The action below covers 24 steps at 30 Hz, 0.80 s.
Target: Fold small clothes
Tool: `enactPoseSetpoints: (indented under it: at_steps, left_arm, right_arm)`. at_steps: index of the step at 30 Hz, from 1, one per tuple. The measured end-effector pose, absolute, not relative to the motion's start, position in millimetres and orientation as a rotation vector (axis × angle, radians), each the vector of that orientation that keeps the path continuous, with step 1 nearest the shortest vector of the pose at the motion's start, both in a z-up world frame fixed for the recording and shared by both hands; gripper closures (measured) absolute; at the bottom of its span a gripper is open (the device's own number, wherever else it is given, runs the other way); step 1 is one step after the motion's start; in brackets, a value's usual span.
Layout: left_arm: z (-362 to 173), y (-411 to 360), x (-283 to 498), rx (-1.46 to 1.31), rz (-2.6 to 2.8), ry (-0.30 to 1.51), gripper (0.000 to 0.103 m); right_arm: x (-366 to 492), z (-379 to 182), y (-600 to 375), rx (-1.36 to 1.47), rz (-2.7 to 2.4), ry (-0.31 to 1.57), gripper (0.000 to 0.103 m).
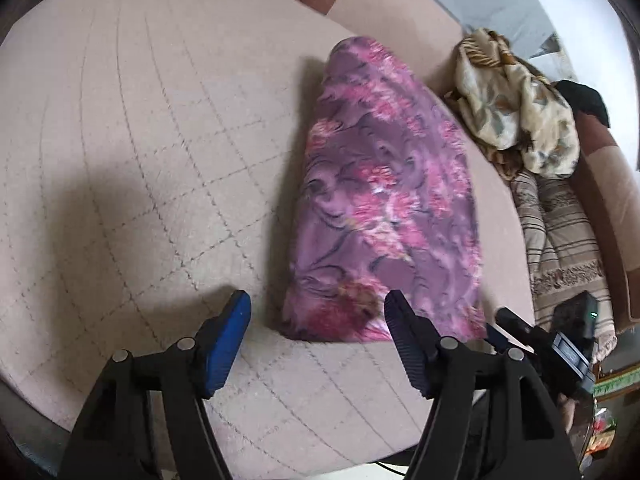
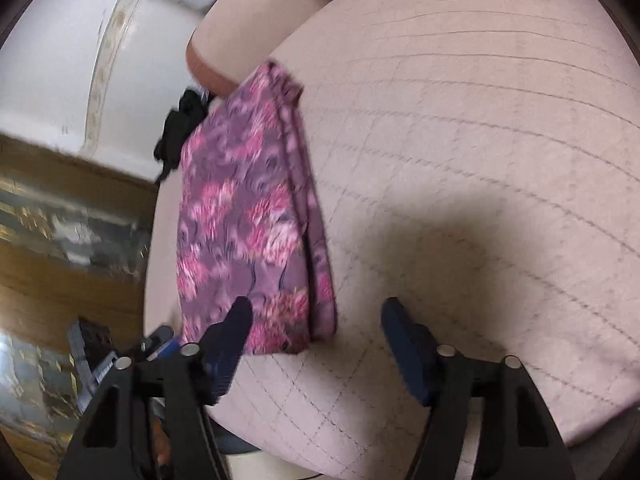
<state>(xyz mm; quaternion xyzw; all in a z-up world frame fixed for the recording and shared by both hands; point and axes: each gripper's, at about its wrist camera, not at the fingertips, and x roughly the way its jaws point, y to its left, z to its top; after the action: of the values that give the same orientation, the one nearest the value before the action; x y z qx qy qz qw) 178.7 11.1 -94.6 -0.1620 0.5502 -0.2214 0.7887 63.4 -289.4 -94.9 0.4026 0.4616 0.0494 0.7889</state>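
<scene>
The left gripper [image 1: 316, 312] hangs wide open and holds nothing, its blue-padded fingers straddling the near end of the purple floral garment [image 1: 384, 200], just above the quilted pink bedspread [image 1: 140, 160]. The right gripper [image 2: 316, 316] is likewise spread wide and empty — its left finger overlaps the garment's near edge in its own view, though I cannot tell whether it touches the cloth.

The garment lies flat as a long narrow strip, running from near to far toward the right side of the bed; the stacked edges along its right flank in the right wrist view suggest it is already folded lengthwise. So the step in hand looks like a crosswise fold. The next move calls for both grippers to pinch the near corners through all layers and carry them to the far end without letting the layers slip.

To the far right lie a crumpled beige floral blanket [image 1: 516, 108], a black cloth [image 1: 584, 100] and a striped throw [image 1: 560, 232] — all apart from the garment, nothing blocking the fold.
</scene>
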Motion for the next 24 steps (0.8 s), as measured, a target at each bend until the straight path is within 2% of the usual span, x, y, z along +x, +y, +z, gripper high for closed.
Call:
enactPoseSetpoints:
  at_steps: [2,3,5,6,7,8,10,16,18,21,24]
  left_arm:
    - [-97.4,13.2,184.5,-0.377,-0.468,1.171,0.038]
    - [-97.4,11.3,186.3,-0.388,-0.465,1.166,0.043]
    - [-100.0,11.0,190.3,-0.401,-0.458,1.164,0.063]
    - [-102.7,11.5,192.3,-0.4,-0.461,1.174,0.087]
    - [-105.9,9.9,195.0,-0.401,-0.477,1.193,0.095]
    - [-104.3,9.2,195.7,-0.389,-0.479,1.191,0.095]
    - [-89.3,15.5,191.4,-0.374,-0.494,1.168,0.097]
    - [-43.5,56.8,142.8,-0.493,-0.537,1.136,0.098]
    - [-49.3,66.8,119.5,-0.475,-0.525,1.17,0.098]
    - [-81.4,73.8,98.3,-0.499,-0.498,1.258,0.097]
    - [-85.6,51.3,98.9,-0.326,-0.445,1.253,0.095]
  right_arm:
    - [66.9,-95.1,-282.6,0.86,0.154,0.999,0.036]
    - [70.7,-98.9,-279.5,0.875,0.174,1.008,0.041]
    - [80.7,-107.7,-272.8,0.881,0.179,1.025,0.046]
    - [83.9,-109.5,-272.7,0.885,0.179,1.021,0.056]
    - [87.3,-111.9,-272.3,0.882,0.174,1.027,0.086]
    - [90.7,-115.9,-273.5,0.872,0.162,1.049,0.09]
    - [86.0,-118.5,-280.3,0.92,0.181,1.037,0.09]
    - [56.6,-73.7,-269.4,0.887,0.245,0.963,0.092]
    - [29.5,-65.6,-256.0,0.861,0.267,0.978,0.092]
    - [-4.6,-82.3,-239.6,0.861,0.247,1.048,0.091]
    - [1.6,-100.6,-233.5,0.796,0.146,1.124,0.089]
